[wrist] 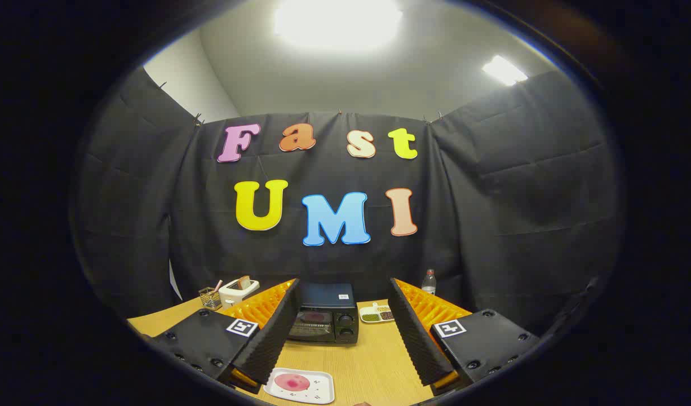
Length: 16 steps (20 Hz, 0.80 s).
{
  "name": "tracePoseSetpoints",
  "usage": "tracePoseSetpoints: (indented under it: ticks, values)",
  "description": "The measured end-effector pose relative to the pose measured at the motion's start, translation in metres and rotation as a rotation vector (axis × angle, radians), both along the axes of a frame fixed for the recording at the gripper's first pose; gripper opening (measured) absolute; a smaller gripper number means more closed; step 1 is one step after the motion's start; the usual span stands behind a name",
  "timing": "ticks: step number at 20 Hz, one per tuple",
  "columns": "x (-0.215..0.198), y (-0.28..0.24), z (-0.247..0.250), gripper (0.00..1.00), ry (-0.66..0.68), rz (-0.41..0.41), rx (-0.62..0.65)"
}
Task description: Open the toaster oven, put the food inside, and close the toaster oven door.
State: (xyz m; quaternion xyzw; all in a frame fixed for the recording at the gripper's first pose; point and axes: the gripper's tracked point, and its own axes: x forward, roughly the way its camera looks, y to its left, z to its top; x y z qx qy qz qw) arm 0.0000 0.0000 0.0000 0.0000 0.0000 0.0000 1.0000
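Observation:
A black toaster oven (324,320) stands on the wooden table (373,366) against the booth wall, beyond my fingers, its glass door closed and its knobs on the right. Nearer me, a white square plate (320,391) lies on the table with a pink round piece of food (291,382) on it, close to the left finger. My gripper (341,316) is held above the table with its jaws wide apart and nothing between them.
A white toaster (238,291) with a slice in it and a wire mesh holder (209,297) stand at the back left. A small white dish (376,313) with compartments of food sits right of the oven, with a plastic bottle (429,281) behind it.

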Motion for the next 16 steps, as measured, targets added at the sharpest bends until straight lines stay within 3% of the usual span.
tracePoseSetpoints:
  ticks: [16]
  values:
    - [0.012,0.003,0.000,0.97,-0.007,0.012,0.003]
